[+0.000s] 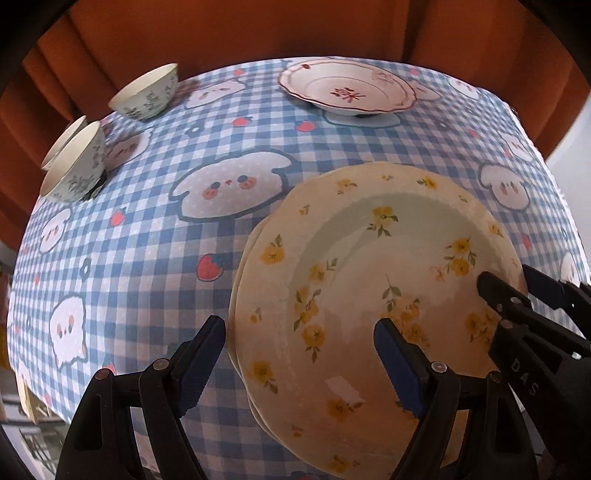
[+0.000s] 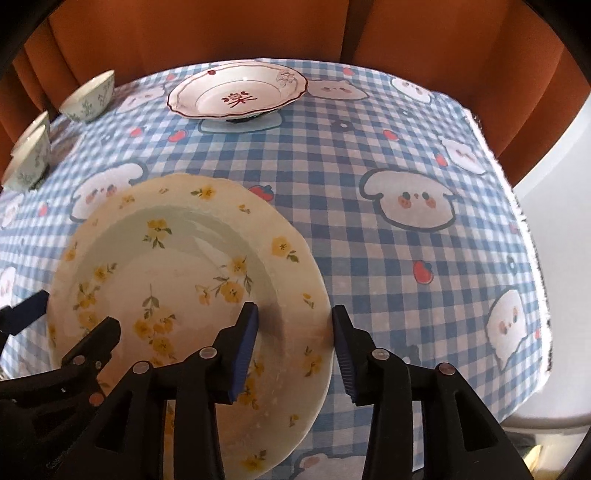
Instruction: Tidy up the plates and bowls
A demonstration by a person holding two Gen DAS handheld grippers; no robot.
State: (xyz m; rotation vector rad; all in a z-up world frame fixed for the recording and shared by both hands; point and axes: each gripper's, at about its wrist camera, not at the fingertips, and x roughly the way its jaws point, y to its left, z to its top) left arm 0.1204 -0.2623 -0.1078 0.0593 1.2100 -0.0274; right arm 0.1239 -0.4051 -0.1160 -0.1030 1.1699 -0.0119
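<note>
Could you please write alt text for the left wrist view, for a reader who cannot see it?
A stack of yellow-flowered plates sits on a blue checked tablecloth, the open left gripper straddling its near-left rim. Three green-patterned bowls and a red-trimmed plate stand farther back.

1. The room is evenly and softly lit, fairly bright, with a warm cast off the orange curtain [image 1: 221, 33].
2. A pale glare patch sits on the near rim of the yellow-flowered plate [image 1: 369, 295]; its centre looks washed out.
3. Short dark shadows lie under the red-patterned plate [image 2: 238, 94] and beside the bowls [image 1: 74, 162].
4. Both fisheye views bend the checked tablecloth [image 2: 369, 184] into a dome, with black corners.
5. The nearest gripper parts and frame edges look soft.
</note>
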